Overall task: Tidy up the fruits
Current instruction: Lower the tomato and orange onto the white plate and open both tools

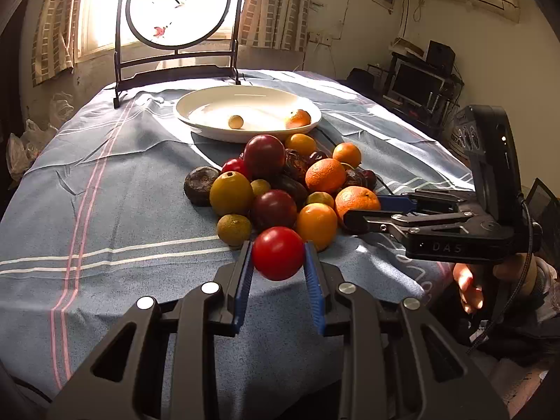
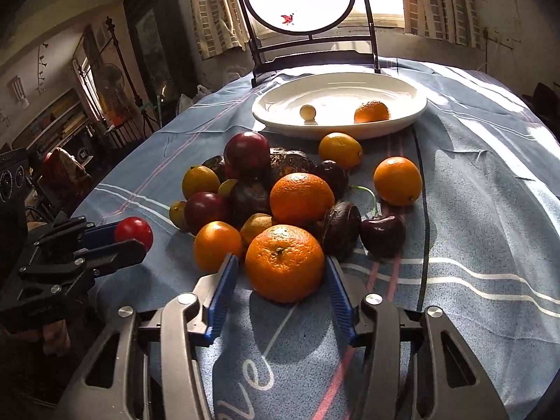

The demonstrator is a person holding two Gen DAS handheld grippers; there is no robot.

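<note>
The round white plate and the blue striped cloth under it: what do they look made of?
The round white plate looks like glazed ceramic: glossy, with bright window glare across its well; hard plastic is not ruled out. The blue striped cloth looks like matte woven fabric, creased into soft folds.

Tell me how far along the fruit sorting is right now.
Early. Done: the white plate holds only a small orange and a pale round fruit. In hand: the left gripper is shut on a red tomato; the right gripper straddles a big orange, still on the cloth. Left: the pile of fruit.
</note>
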